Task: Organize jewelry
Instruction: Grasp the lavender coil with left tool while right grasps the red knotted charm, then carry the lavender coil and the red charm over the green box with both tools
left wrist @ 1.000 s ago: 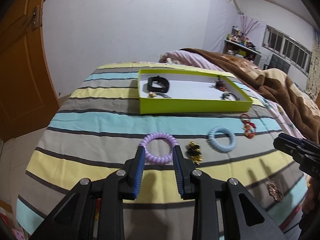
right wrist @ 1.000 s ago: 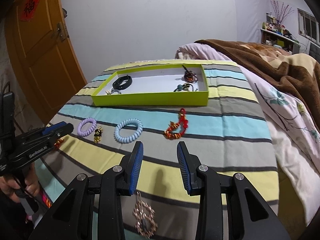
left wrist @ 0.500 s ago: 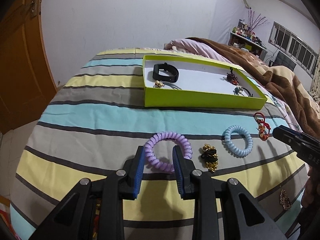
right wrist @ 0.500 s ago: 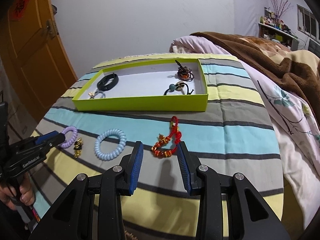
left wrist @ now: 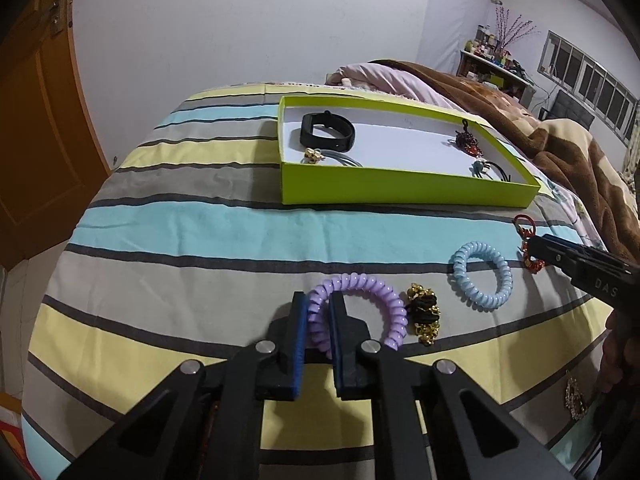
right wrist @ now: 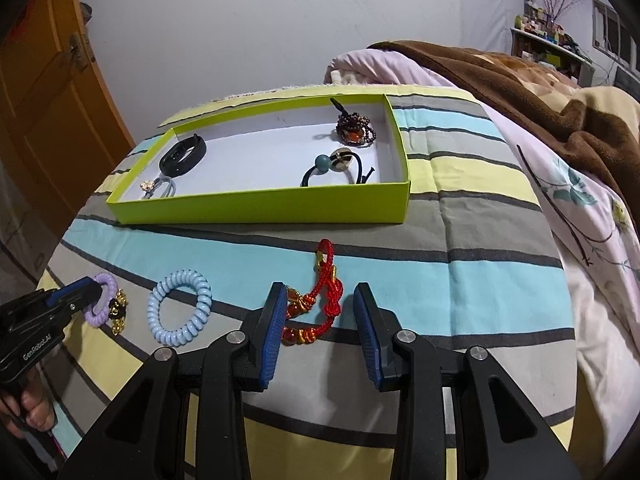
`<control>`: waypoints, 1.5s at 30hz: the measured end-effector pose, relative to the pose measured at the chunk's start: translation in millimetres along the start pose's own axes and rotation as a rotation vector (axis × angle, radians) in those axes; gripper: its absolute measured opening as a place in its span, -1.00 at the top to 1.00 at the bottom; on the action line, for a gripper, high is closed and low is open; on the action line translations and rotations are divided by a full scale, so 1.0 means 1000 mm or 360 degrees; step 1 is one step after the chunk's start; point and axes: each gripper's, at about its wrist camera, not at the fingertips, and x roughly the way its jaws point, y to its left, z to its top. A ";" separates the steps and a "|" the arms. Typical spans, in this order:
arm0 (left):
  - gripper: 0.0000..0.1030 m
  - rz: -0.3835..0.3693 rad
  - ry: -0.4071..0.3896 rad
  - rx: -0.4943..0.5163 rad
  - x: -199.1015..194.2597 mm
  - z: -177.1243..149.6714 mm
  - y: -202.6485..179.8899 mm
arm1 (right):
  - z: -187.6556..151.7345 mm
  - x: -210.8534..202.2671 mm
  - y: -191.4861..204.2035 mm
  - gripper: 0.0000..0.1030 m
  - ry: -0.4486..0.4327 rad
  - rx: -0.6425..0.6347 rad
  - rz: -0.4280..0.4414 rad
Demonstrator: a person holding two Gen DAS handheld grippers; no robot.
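My left tongs are pinched on the purple coil band, bottom centre; it looks springy, light and slippery, so I judge the near arc best. My right tongs stand open astride the limp red cord bracelet, below the green box.

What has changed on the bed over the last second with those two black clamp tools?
The left hand-held gripper moved forward and closed on the purple coil hair tie. The right hand-held gripper moved forward from near the bed's edge to straddle the red cord bracelet, jaws open. The blue coil tie and the green tray stayed put.
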 end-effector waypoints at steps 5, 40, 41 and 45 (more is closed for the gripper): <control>0.81 -0.0019 -0.0022 0.0021 -0.002 0.001 -0.002 | 0.001 -0.002 0.005 0.86 -0.0018 -0.0039 -0.0017; 0.81 -0.0078 -0.0313 0.0121 -0.046 0.047 -0.027 | 0.025 -0.063 0.022 0.86 -0.0278 -0.0094 0.0136; 0.81 -0.0076 -0.0316 0.0128 -0.043 0.052 -0.029 | 0.028 -0.061 0.022 0.86 -0.0278 -0.0097 0.0140; 0.81 -0.0076 -0.0310 0.0133 -0.030 0.067 -0.032 | 0.042 -0.050 0.025 0.86 -0.0285 -0.0123 0.0157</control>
